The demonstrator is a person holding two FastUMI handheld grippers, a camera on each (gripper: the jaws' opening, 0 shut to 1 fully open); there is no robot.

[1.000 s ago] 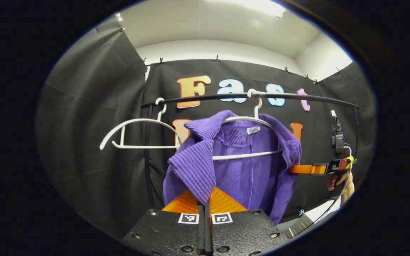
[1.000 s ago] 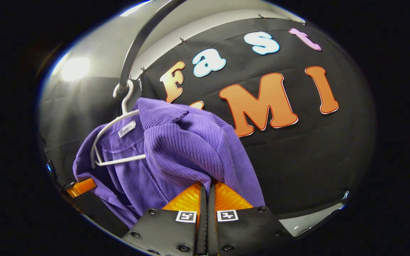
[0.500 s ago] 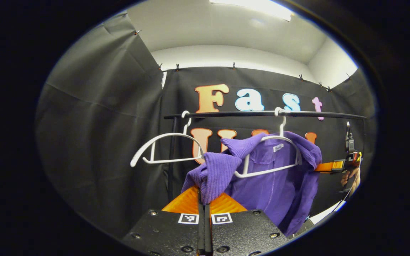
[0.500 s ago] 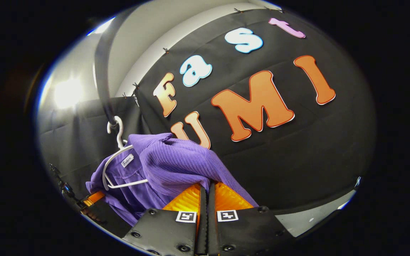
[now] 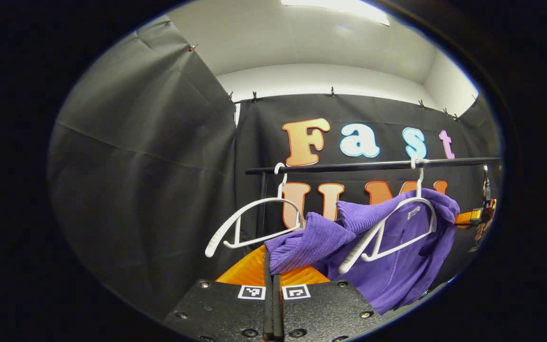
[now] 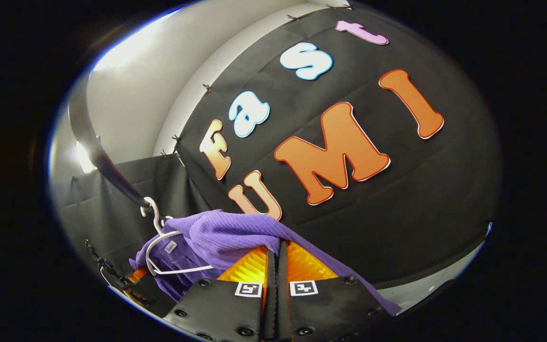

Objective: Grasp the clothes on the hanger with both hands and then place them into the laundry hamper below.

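One purple ribbed garment [image 5: 397, 256], partly off its white hanger [image 5: 392, 228]; left shoulder/collar part pulled out toward the left gripper [image 5: 273, 273], rest draped under the hanger near the right end of the black rail [image 5: 373, 165]. Two white hangers on that rail in the left gripper view: the one w/ the garment, plus one bare hanger [image 5: 254, 223] near the rail's left end, next to the upright post. One rail.

Left gripper: orange fingers closed together w/ purple fabric pinched btwn them, no gap visible. Far right in the same view, the other gripper's orange finger [image 5: 468, 217] sits at the garment's right shoulder, w/ a hand behind it.

Right gripper view: right gripper [image 6: 277, 266] also closed tight on a fold of the garment [image 6: 226, 235], fabric running over the finger tips and down the right side. Hanger [image 6: 169, 251] hooks on the rail [image 6: 107, 166] at left, label patch visible inside the collar. Left gripper's orange finger [image 6: 136, 274] peeks at the lower-left edge.

Hamper: can't tell where.
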